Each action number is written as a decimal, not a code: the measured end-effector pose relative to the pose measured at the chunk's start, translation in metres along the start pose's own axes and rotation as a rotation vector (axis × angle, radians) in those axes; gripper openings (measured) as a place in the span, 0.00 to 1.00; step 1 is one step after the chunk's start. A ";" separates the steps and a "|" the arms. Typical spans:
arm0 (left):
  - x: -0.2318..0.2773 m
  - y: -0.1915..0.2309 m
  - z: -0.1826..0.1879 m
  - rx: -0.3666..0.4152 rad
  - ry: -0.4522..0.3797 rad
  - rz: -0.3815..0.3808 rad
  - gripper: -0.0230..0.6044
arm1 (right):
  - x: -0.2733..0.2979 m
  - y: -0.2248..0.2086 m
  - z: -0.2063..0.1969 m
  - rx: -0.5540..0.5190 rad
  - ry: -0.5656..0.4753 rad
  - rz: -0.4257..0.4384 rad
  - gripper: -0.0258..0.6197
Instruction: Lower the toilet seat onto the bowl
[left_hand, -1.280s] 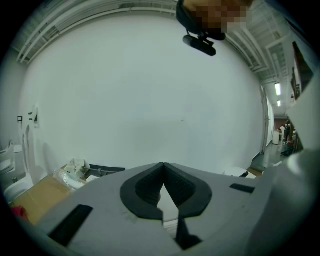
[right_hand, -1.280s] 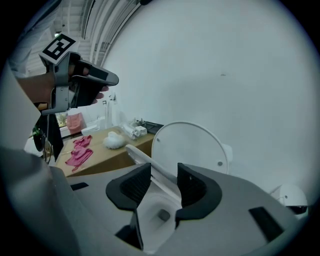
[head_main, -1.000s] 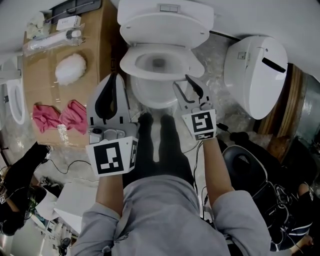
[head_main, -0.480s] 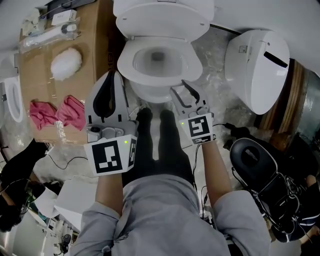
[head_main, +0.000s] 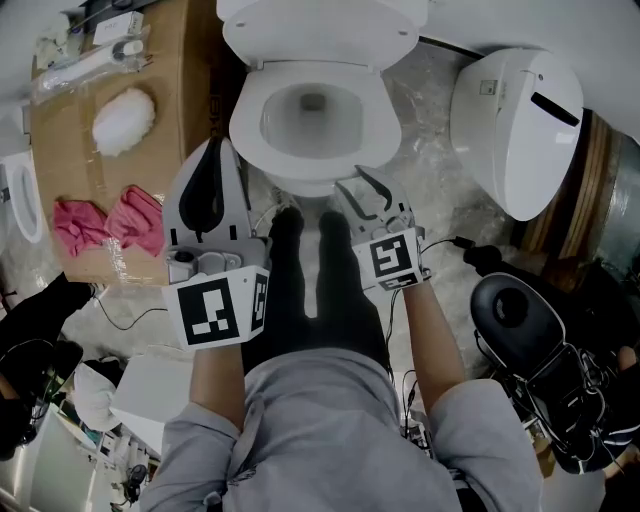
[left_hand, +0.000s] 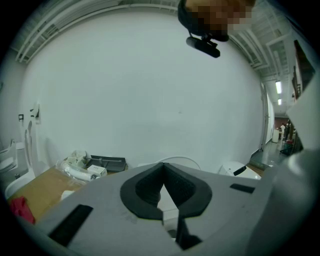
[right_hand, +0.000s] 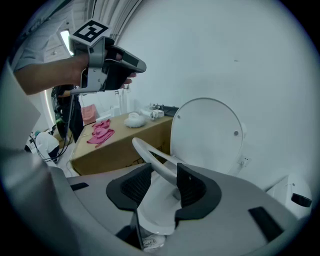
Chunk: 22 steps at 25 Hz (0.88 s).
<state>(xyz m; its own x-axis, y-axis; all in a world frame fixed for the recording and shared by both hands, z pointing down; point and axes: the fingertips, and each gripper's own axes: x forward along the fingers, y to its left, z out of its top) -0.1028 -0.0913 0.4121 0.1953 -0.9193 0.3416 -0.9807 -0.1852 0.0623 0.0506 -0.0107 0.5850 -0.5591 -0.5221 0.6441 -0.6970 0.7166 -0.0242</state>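
Since the right claw (right_hand: 164, 170) grips the toilet seat (right_hand: 146, 151) by its near rim, tilted partway above the bowl (right_hand: 150, 215), some lowering seems left; the left claw (left_hand: 162, 169) is closed, empty.

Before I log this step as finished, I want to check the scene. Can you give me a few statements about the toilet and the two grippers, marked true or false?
1. The right gripper has the toilet seat between its jaws. True.
2. The lid is shut over the bowl. False: it stands upright behind the bowl.
3. The left gripper holds a pink cloth. False: its jaws are together on nothing. The pink cloths lie on the cardboard box.
4. A white fluffy clump lies on that box. True.
5. The seat lies flat on the bowl. False: the right gripper view shows it tilted above the bowl.
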 end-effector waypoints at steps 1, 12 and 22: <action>0.000 0.000 -0.002 0.000 0.002 0.002 0.04 | 0.000 0.002 -0.004 -0.006 0.006 0.007 0.27; 0.001 0.000 -0.019 -0.002 0.023 0.012 0.04 | 0.002 0.023 -0.040 -0.024 0.070 0.066 0.27; 0.002 0.000 -0.029 0.002 0.035 0.018 0.04 | 0.007 0.041 -0.073 -0.029 0.129 0.104 0.27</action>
<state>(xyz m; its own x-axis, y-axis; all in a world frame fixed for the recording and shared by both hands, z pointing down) -0.1023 -0.0826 0.4400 0.1773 -0.9098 0.3753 -0.9841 -0.1694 0.0540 0.0506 0.0488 0.6446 -0.5639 -0.3824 0.7320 -0.6241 0.7778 -0.0744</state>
